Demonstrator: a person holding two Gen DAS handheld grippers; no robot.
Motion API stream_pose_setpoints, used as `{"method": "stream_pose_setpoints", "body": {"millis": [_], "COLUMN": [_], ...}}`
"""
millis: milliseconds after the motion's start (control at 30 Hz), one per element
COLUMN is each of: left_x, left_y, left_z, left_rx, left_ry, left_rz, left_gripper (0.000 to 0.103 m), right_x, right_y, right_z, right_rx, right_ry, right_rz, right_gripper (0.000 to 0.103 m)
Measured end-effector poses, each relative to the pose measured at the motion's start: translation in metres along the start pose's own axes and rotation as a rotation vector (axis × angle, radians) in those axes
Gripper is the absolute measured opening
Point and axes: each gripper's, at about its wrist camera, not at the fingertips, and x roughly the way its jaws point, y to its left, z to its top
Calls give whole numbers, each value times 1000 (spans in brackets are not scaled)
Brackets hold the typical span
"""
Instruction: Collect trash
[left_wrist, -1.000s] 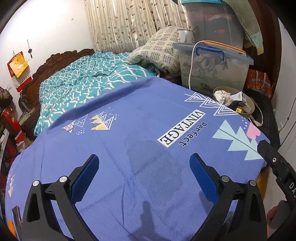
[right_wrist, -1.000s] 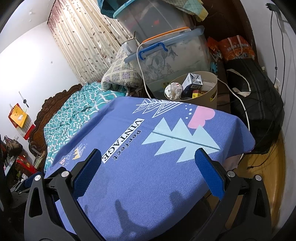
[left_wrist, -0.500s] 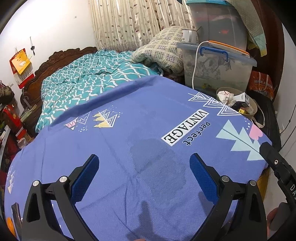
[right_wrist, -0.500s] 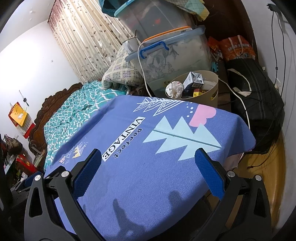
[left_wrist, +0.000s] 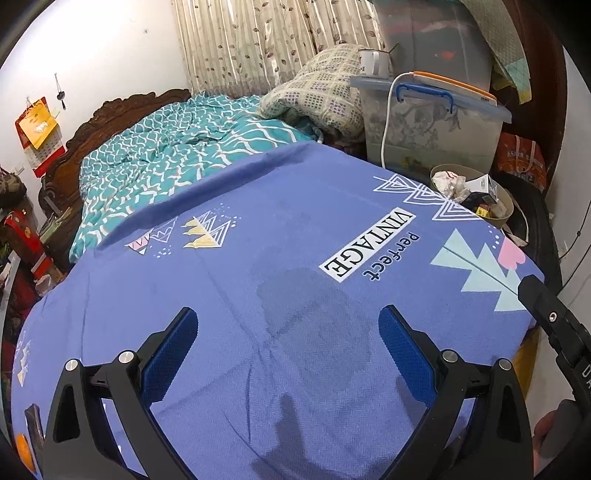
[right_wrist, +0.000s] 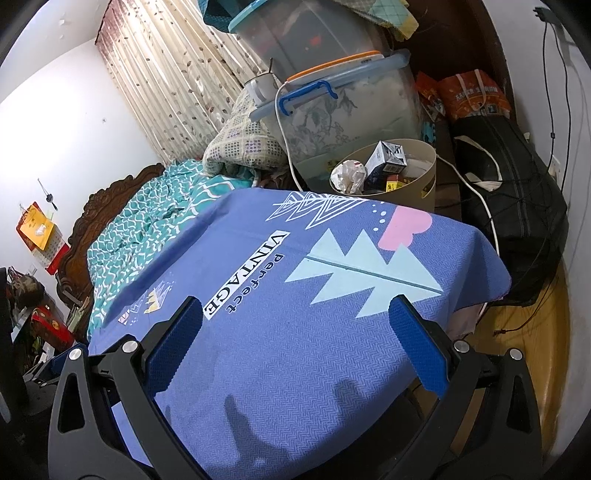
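The left gripper (left_wrist: 288, 336) and right gripper (right_wrist: 295, 328) are held spread wide, empty, above the blue cloth (left_wrist: 295, 240). A crumpled paper (right_wrist: 347, 173) and carton (right_wrist: 388, 158) are seen in the beige bin (right_wrist: 424, 192).

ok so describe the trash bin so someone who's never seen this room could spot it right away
Start at the blue cloth printed "Perfect VINTAGE" and go to its far edge, past the white triangles. The bin stands there, in front of the clear tub with a blue handle. It is the only round, tan, open container, holding crumpled paper and a small carton.
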Motion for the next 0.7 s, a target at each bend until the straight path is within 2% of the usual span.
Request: {"method": "stream_pose_setpoints", "body": {"millis": [700], "left_x": [2], "left_y": [0], "left_z": [-1], "left_rx": [-4], "left_ry": [11], "left_rz": [-22], "left_gripper": [94], "right_x": [1], "right_y": [-1], "right_z": [-2], "right_rx": [0], "right_ry": [7], "right_rz": [1], "right_gripper": [100]}}
